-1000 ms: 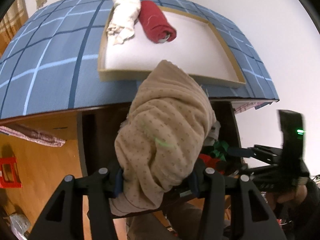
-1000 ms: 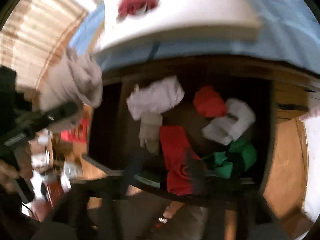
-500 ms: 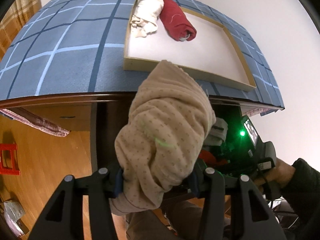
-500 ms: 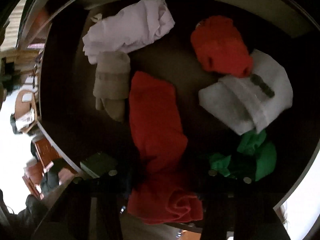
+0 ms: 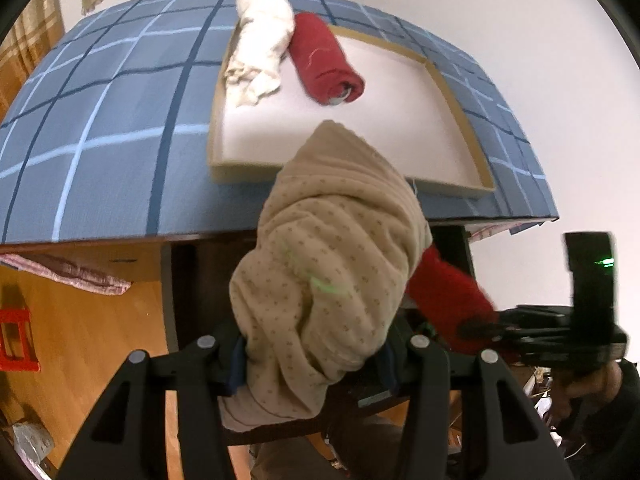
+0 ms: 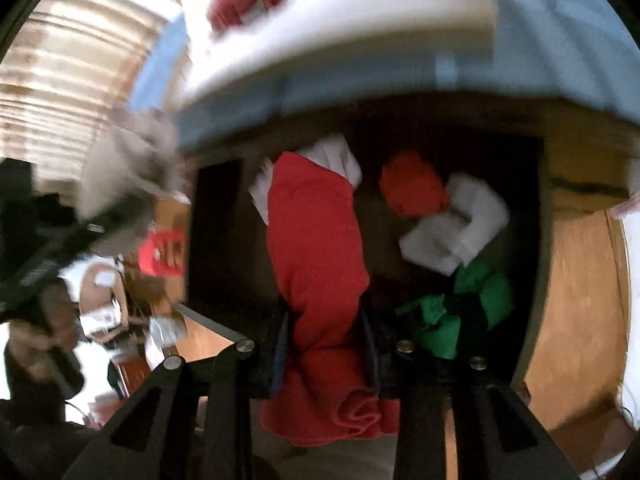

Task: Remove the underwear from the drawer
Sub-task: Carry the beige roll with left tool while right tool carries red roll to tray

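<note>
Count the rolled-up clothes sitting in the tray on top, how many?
2: a cream roll over the tray's far-left corner, and a dark red roll touching its right side.

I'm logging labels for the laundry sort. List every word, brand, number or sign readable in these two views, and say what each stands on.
No readable text in either view.
Beige dotted underwear in the left gripper: a dot pattern only, no lettering.
Red underwear between the closing jaws of the right gripper: plain.
Dark red roll in the tray: something pale shows at its end, too small to read.
Right gripper's body: a green light, no text.
</note>
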Action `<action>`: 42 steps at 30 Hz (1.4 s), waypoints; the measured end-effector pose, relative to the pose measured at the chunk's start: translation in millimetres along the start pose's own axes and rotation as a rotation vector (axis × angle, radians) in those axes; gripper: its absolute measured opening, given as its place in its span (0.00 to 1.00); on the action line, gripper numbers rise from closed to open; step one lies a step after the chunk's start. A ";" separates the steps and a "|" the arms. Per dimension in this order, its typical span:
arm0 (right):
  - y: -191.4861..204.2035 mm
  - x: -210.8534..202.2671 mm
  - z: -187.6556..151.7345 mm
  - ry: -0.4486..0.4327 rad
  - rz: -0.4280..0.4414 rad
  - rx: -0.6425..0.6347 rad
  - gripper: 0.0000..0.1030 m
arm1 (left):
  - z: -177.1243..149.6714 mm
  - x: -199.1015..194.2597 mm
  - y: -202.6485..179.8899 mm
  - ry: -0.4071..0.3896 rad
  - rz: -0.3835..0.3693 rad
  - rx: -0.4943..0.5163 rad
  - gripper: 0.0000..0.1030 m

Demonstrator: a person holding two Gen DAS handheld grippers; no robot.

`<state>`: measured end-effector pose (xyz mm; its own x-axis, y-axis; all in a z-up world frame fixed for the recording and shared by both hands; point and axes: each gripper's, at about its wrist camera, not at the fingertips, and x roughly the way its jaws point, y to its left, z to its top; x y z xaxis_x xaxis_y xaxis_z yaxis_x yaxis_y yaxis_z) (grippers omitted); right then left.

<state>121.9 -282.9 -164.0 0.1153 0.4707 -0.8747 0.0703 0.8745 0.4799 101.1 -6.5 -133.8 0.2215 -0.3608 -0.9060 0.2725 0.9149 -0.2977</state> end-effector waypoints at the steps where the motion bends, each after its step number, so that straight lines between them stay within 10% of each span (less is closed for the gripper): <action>1: 3.7 -12.6 2.3 -0.032 0.003 -0.003 0.33 | 3.7 -1.1 -2.4 -0.005 -0.004 0.006 0.49; 13: 26.6 -100.0 63.1 -0.351 0.033 0.024 0.33 | 72.2 -10.9 -35.2 -0.098 -0.024 0.066 0.49; 42: 16.6 -80.3 194.1 -0.556 -0.159 0.095 0.33 | 216.6 70.2 -58.1 -0.240 0.091 -0.125 0.49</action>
<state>306.0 -328.9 -72.6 0.5973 0.1800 -0.7816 0.2150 0.9029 0.3723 303.6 -124.1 -114.9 0.4590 -0.2949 -0.8381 0.1272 0.9554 -0.2665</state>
